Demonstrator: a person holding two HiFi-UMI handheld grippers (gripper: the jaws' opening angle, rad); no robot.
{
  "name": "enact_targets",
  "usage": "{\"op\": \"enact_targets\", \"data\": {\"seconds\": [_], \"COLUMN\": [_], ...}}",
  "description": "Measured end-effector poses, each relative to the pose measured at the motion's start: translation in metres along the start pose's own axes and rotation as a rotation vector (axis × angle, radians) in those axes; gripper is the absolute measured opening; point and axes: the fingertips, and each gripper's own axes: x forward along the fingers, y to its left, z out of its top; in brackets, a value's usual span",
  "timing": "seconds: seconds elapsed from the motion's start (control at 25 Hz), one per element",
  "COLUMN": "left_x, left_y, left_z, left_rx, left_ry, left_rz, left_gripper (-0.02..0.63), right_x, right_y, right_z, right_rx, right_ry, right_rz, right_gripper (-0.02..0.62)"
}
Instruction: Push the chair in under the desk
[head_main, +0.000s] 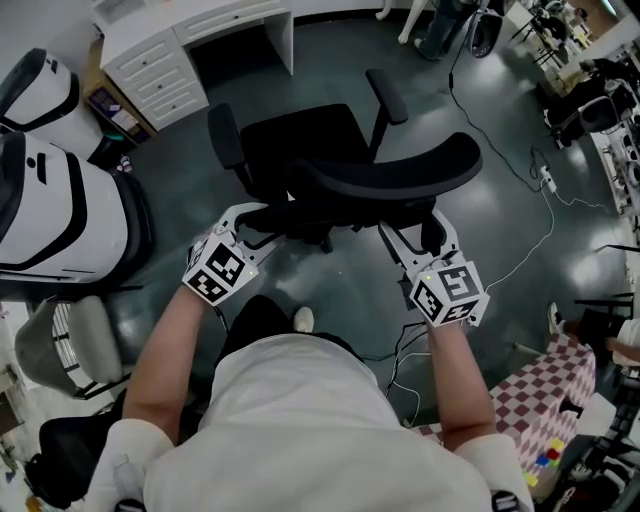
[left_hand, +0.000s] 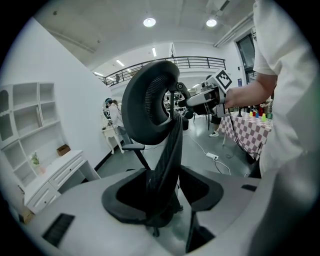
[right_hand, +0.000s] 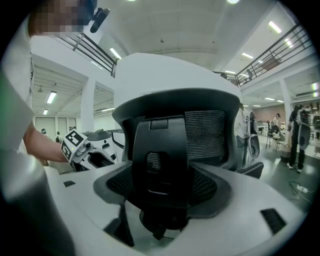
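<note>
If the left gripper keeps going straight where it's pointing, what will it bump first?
Probably the chair's backrest: its mesh edge stands between the left gripper's open fingers. Exact depth is hard to judge.

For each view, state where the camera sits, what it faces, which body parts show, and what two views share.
Head view: on the head, looking down at the office chair; forearms, left gripper, right gripper.
Left gripper view: on that gripper, facing the backrest's edge; right forearm.
Right gripper view: on that gripper, facing the backrest's rear; left forearm.
Shared: the backrest.
</note>
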Motion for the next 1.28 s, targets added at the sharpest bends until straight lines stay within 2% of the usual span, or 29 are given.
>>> {"op": "enact_targets", "data": {"seconds": [0.36, 0.88, 1.28], "left_x": [0.003, 0.01, 0.011], "left_y": [0.028, 0.058, 0.106], "left_z": [-0.003, -0.004, -0.015], "left_rx": [-0.008, -0.002, -0.001], "left_ry": [-0.011, -0.02, -0.025], "left_rz": [-0.002, -0.002, 0.008], "left_gripper": [0.206, 0.193, 0.193], "right_x": [0.029, 0.07, 0.119], "right_y": [-0.002, -0.016, -0.015], "right_z": [0.009, 0.019, 0.032], "right_rx": [-0.007, -0.02, -0.024], "right_ry": [-0.003, 0.021, 0.025], "right_rz": [0.042, 0.02, 0.032], "right_gripper": [0.305, 0.307, 0.307]}}
